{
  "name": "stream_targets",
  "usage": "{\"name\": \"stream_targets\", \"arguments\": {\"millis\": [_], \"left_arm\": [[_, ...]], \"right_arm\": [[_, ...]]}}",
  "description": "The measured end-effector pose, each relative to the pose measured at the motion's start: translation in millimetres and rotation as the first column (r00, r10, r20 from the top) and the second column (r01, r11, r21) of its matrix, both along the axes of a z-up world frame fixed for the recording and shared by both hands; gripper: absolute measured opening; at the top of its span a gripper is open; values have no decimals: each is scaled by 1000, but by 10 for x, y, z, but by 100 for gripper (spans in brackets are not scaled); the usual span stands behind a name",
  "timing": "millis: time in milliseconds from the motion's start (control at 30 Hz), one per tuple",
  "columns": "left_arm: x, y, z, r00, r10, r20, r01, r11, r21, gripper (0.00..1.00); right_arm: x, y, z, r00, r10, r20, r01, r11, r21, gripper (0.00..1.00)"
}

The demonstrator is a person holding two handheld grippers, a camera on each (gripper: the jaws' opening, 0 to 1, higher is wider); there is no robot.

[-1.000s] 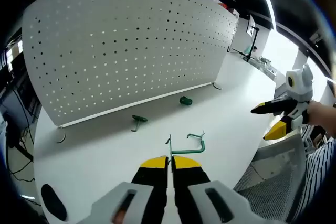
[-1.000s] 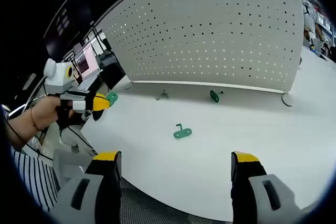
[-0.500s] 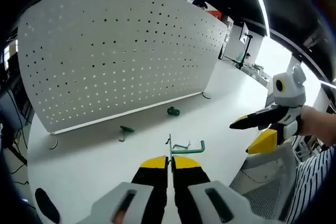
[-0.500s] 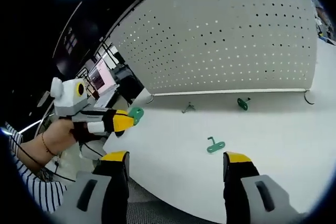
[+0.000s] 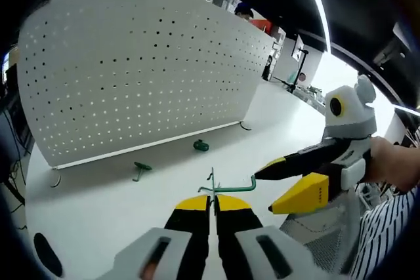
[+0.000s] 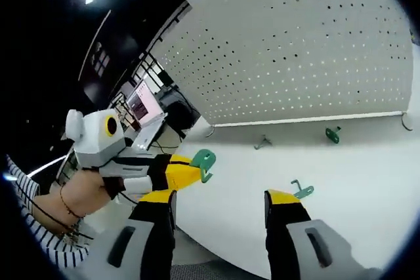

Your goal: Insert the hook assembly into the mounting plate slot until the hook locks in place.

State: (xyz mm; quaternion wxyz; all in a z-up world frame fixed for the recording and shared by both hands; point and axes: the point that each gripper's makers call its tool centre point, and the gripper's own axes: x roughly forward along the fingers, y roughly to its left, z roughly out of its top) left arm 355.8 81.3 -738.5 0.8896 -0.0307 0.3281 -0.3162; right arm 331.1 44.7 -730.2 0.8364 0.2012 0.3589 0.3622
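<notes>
The green metal hook assembly (image 5: 231,187), a bent wire hook on a small flat plate, is pinched at the tips of the left gripper (image 5: 213,202), whose yellow-tipped jaws are pressed together on it. It is held up in the air above the white tabletop (image 5: 118,208). In the right gripper view the same hook (image 6: 203,162) juts from the left gripper (image 6: 187,165), carried by a person's hand (image 6: 82,195) with a thin bracelet at the wrist.

The right gripper (image 6: 220,201) has its jaws spread well apart with nothing between them. In the left gripper view it (image 5: 279,185) comes in from the right, its upper jaw tip just beside the bent end of the held hook; whether they touch cannot be told.

Three more green hook pieces lie on the tabletop: one (image 6: 302,190) just past the right gripper's right-hand jaw, and two near the foot of the board, a thin one (image 5: 140,170) and a rounder one (image 5: 201,144), well apart from each other.

Behind them stands the large white perforated mounting plate (image 5: 131,77), an upright pegboard with rows of small holes, resting on wire feet along the far side of the table. A striped sleeve (image 5: 387,227) shows at the lower right of the left gripper view.
</notes>
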Motion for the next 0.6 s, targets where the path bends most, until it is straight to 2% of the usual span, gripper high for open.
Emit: {"name": "stream_targets", "arguments": {"millis": [67,233,300,333,367,500,600], "left_arm": [[-5,-14,9,1000,-2,1,2,1000,-3,2],[-17,-55,40,1000,-7,3,7,1000,-13,2],[-15,-67,53,1000,-7,6,7,1000,-15,2],[-13,-77,60,1000,-12,9,12,1000,-16,2],[-8,-83,61,1000,-14,9,14,1000,-15,2],[11,-82,87,1000,-17,16,17,1000,-20,2],[21,-100,127,1000,-14,18,15,999,-46,2]], "right_arm": [[12,45,39,1000,-16,-24,17,998,57,43],[70,83,81,998,-50,-49,56,991,119,37],[85,77,58,998,-50,-40,54,994,92,34],[106,71,68,999,-52,-13,53,995,80,32],[105,75,76,998,-54,-17,55,995,87,31],[138,91,132,996,-76,-56,85,983,162,25],[177,112,194,990,-104,-93,123,963,239,24]]}}
